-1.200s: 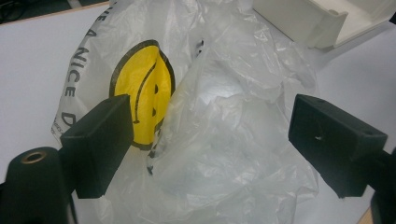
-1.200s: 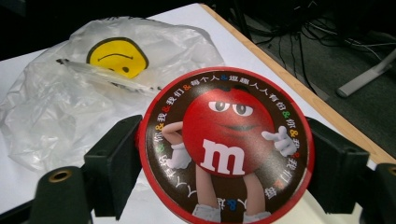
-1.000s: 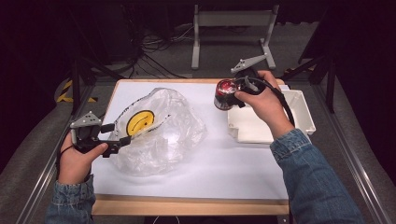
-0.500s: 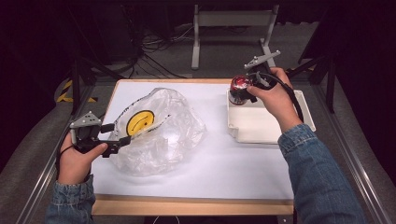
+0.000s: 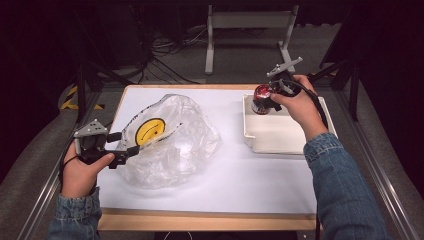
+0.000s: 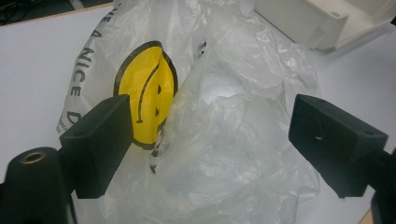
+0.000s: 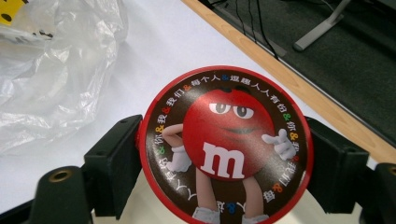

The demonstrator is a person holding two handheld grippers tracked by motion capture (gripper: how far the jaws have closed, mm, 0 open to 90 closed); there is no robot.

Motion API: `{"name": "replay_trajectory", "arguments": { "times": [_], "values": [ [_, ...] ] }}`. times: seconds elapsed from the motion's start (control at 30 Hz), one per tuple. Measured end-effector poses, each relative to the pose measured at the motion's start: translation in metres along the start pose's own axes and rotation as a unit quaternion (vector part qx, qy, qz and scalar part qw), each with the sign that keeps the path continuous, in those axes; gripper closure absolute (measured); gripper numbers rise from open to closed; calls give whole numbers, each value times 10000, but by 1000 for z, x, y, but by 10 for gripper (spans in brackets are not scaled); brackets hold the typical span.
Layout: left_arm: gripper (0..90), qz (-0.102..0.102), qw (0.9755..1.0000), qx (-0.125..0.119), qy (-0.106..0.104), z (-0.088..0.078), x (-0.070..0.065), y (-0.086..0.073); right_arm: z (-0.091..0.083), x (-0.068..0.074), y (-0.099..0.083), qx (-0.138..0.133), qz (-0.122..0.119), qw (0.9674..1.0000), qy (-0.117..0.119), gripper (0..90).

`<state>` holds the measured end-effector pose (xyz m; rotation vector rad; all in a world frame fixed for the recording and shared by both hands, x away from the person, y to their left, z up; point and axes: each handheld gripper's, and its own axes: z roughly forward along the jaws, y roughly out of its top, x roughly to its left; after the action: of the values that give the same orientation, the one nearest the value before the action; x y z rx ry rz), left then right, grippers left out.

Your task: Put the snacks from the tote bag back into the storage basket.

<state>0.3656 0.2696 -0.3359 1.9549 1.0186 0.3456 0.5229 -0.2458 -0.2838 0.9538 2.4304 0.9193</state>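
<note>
We log the R gripper [image 5: 264,96] w/ jaws pinching a red can [image 5: 260,99] at both sides of its round lid; the can sits over the far-left corner of the white tray [image 5: 280,134]. Lid print: red candy figure w/ white "m". The L gripper [image 5: 129,144] sits at the near-left edge of a clear bag [image 5: 175,145], jaws spread, film between them but not clamped. The bag lies crumpled on the white surface [image 5: 240,180], yellow smiley [image 5: 149,131] up, just left of the tray.
</note>
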Motion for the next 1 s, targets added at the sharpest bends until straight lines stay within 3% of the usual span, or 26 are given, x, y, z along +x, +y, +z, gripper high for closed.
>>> {"name": "replay_trajectory", "arguments": {
  "times": [0.33, 1.0],
  "values": [
    [149, -10, 10000, 8, 1, -1, 0, -1, 13, -10, -17, 10, -29, 9998, 178, 214],
    [145, -89, 9998, 28, 148, -11, 1, -11, 44, -13, -37, 240, -124, 9989, 370, 215]
  ]
}}
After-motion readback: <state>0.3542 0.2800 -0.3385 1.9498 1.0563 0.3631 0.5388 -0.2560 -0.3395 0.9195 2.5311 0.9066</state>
